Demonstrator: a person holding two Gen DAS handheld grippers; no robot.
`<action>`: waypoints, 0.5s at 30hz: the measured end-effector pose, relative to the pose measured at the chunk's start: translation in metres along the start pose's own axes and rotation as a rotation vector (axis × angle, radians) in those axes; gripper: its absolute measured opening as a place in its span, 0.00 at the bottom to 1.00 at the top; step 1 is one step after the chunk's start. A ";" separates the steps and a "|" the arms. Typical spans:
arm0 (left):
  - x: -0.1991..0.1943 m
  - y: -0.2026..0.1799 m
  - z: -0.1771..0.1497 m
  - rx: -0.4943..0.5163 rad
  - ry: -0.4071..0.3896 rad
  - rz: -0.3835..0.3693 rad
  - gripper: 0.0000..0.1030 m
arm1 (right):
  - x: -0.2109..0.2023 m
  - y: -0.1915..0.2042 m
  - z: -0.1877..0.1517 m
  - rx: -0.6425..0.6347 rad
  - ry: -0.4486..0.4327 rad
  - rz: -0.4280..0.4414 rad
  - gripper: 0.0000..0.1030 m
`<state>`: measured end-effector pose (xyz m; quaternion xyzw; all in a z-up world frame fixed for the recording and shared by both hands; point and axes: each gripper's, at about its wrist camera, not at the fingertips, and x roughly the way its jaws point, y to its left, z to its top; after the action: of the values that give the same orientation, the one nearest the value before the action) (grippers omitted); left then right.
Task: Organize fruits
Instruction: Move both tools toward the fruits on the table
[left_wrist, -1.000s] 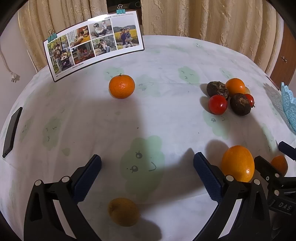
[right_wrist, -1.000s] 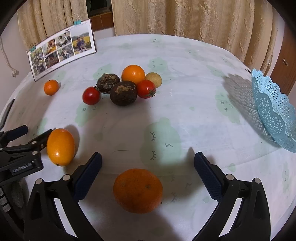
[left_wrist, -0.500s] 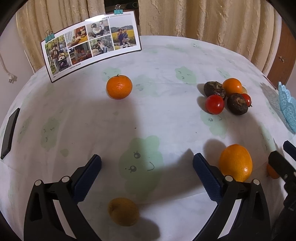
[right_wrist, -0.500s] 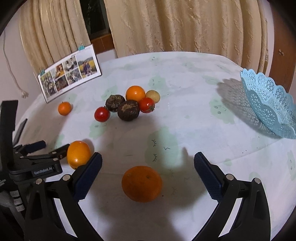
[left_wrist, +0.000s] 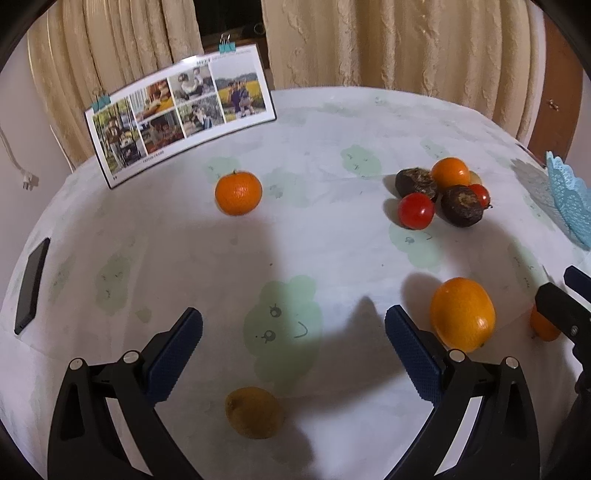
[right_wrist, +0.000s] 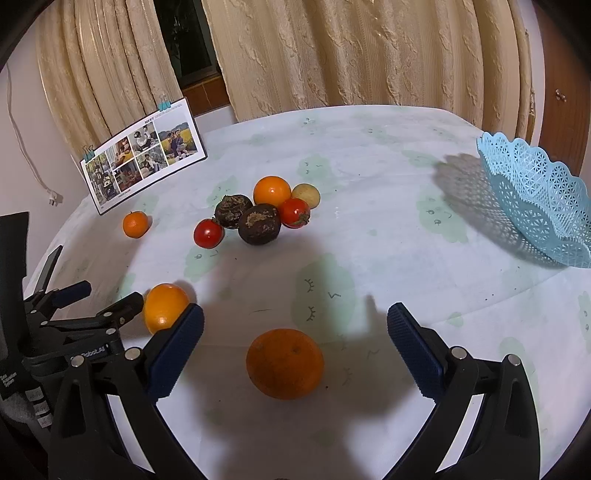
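Fruits lie loose on a round table. My left gripper (left_wrist: 293, 341) is open and empty above a brownish-yellow fruit (left_wrist: 254, 411); an orange (left_wrist: 461, 314) sits just right of its right finger and a small tangerine (left_wrist: 238, 192) lies farther back. My right gripper (right_wrist: 295, 339) is open and empty, with a large orange (right_wrist: 284, 363) between its fingers on the cloth. A cluster (right_wrist: 264, 212) of tomatoes, dark fruits, an orange and a pale fruit lies mid-table. A blue lace basket (right_wrist: 539, 199) stands empty at the right.
A photo card (left_wrist: 181, 114) stands clipped upright at the back left. A dark phone (left_wrist: 32, 284) lies at the left table edge. Curtains hang behind the table. The left gripper's body (right_wrist: 74, 325) shows at the left of the right wrist view.
Both grippers have lifted and pulled back a little, so more of the table and curtains shows. The fruits have not moved. Both stay open.
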<state>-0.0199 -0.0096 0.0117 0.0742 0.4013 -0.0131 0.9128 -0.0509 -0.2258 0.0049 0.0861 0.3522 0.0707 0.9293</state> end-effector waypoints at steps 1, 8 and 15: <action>-0.002 -0.001 0.000 0.004 -0.010 0.001 0.95 | 0.000 0.000 0.000 0.000 -0.002 0.000 0.98; -0.014 0.001 0.000 -0.008 -0.048 -0.025 0.95 | -0.006 0.002 -0.002 -0.005 -0.022 0.006 0.98; -0.025 0.008 0.001 -0.028 -0.089 -0.030 0.95 | -0.016 0.003 -0.006 -0.025 -0.054 -0.010 0.98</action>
<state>-0.0352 -0.0030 0.0320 0.0548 0.3614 -0.0248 0.9305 -0.0665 -0.2252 0.0116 0.0744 0.3264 0.0682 0.9398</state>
